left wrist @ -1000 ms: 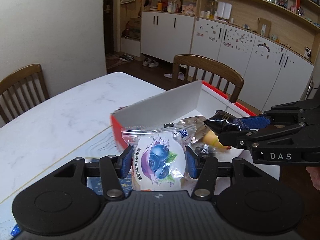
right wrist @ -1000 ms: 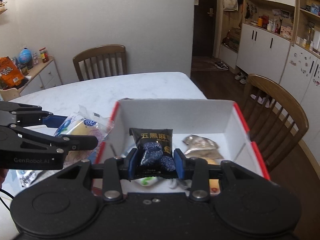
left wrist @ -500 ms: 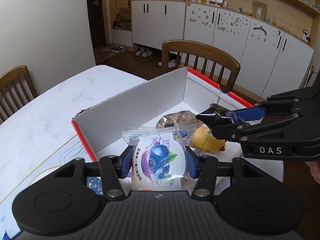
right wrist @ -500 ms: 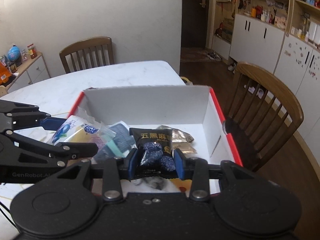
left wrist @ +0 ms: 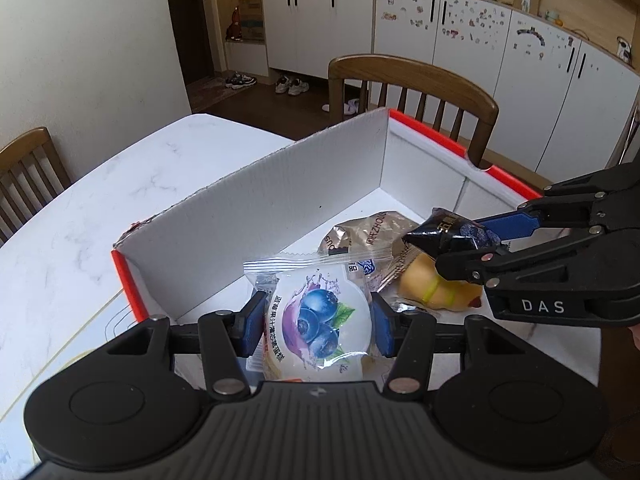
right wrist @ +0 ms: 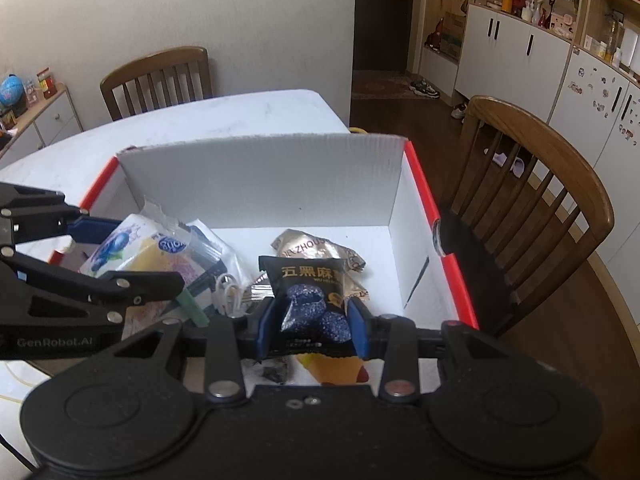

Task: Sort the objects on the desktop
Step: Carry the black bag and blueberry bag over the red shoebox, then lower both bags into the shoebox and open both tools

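Left gripper (left wrist: 318, 322) fingers clamp the blueberry packet (left wrist: 318, 320) upright; right gripper (right wrist: 310, 320) likewise grips the black packet (right wrist: 308, 300)

"DAS" marks the right gripper (left wrist: 472, 254), "GenRobot.AI" the left gripper (right wrist: 160, 264), "五黑麻" the black packet (right wrist: 308, 296).

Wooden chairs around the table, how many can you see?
2. One wooden chair stands beside the red-edged box, on its right in the right wrist view. The other chair is at the table's far side, against the wall. More may be out of frame.

both tools, packets clamped, moved from box rim (left wrist: 256, 168) down over interior.
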The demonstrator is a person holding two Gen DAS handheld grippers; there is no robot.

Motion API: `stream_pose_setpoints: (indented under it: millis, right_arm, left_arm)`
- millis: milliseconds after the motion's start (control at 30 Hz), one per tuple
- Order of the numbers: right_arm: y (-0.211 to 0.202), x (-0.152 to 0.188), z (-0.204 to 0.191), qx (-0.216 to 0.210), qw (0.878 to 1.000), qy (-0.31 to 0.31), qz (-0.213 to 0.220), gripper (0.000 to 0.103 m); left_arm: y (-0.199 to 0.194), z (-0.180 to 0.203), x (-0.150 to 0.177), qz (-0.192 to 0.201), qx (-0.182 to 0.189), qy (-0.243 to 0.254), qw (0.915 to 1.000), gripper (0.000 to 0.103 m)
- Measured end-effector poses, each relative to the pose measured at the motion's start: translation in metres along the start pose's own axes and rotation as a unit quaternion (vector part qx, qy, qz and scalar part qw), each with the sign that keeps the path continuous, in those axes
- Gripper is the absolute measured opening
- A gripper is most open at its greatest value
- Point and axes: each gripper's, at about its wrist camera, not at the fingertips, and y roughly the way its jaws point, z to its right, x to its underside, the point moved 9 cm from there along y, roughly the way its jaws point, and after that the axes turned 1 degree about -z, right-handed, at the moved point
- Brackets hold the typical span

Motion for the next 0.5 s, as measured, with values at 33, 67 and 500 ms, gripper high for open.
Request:
stream_pose_setpoints:
  millis: [33, 67, 500]
  right_arm:
    - [0.003, 0.001, 0.001, 0.0, 1.0, -0.001, -0.003, 0.038]
    - [0.005, 0.001, 0.001, 0.001, 1.0, -0.002, -0.006, 0.038]
    - [0.018, 0.004, 0.006, 0.003, 1.0, -0.004, -0.02, 0.038]
  left_arm:
    - [0.003, 0.0, 0.0, -0.002, -0.002, 0.004, 1.0, 0.052]
    - [0.006, 0.0, -0.001, -0.004, -0.004, 0.009, 0.9999, 0.052]
    - [0.034, -0.009, 0.002, -0.045, -0.006, 0.004, 0.999, 0.052]
